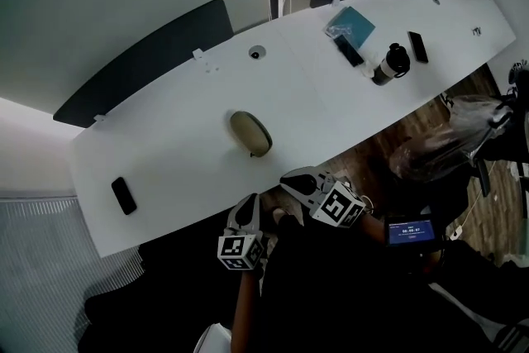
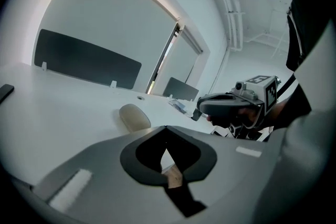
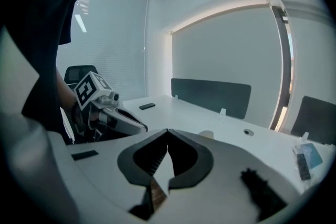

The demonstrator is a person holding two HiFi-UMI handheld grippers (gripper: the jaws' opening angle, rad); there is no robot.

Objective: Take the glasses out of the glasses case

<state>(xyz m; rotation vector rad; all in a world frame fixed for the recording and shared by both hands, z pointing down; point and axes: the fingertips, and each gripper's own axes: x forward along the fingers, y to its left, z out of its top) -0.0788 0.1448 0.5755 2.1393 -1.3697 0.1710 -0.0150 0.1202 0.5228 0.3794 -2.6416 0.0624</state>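
Observation:
A beige oval glasses case lies closed on the white table, near its front edge. Both grippers hover just off that edge, short of the case and not touching it. My left gripper is shut with nothing in it. My right gripper is also shut and empty. In the left gripper view the case lies ahead beyond the shut jaws, with the right gripper to the right. In the right gripper view the case shows small past the shut jaws, with the left gripper to the left.
A black phone lies at the table's left end. At the far right stand a black bottle, a blue packet and two dark phones. A cable hole sits behind the case. Dark divider panels line the far edge.

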